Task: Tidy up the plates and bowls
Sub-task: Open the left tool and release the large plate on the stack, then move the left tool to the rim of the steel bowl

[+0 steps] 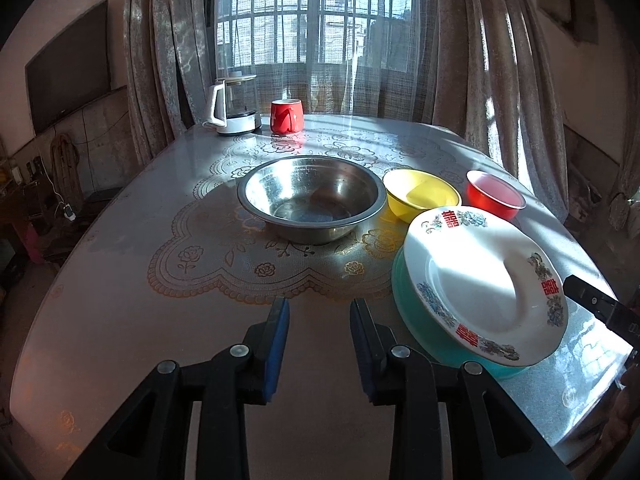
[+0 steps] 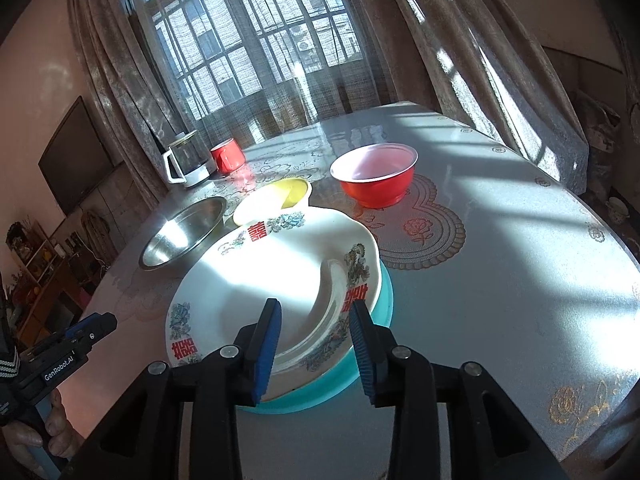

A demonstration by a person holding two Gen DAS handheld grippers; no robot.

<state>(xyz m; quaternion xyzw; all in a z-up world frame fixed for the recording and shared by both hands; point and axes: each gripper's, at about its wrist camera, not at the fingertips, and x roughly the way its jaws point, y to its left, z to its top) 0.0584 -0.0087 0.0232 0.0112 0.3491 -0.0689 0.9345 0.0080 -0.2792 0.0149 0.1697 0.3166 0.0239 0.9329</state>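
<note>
Resting on the teal plate [image 2: 360,380] at lower centre, the white plate [image 2: 256,276] begins a stack; right gripper [image 2: 316,350] and left gripper [image 1: 320,340] hover apart, empty, so bowls wait.

Hard daylight comes in through the barred window [image 1: 316,16] and its sheer curtain, leaving the side walls and room corners dim and brownish. It falls in bright patches across the table [image 1: 140,280], burns out the centre of the white plate [image 2: 256,280] to near-pure white, glints on the steel bowl [image 1: 312,204], and throws striped bar-shadows over the tabletop on the right in the right wrist view. Both fisheye views bend the table edge and curtains strongly, with black vignette at the corners; focus is sharp throughout, without motion blur.
</note>
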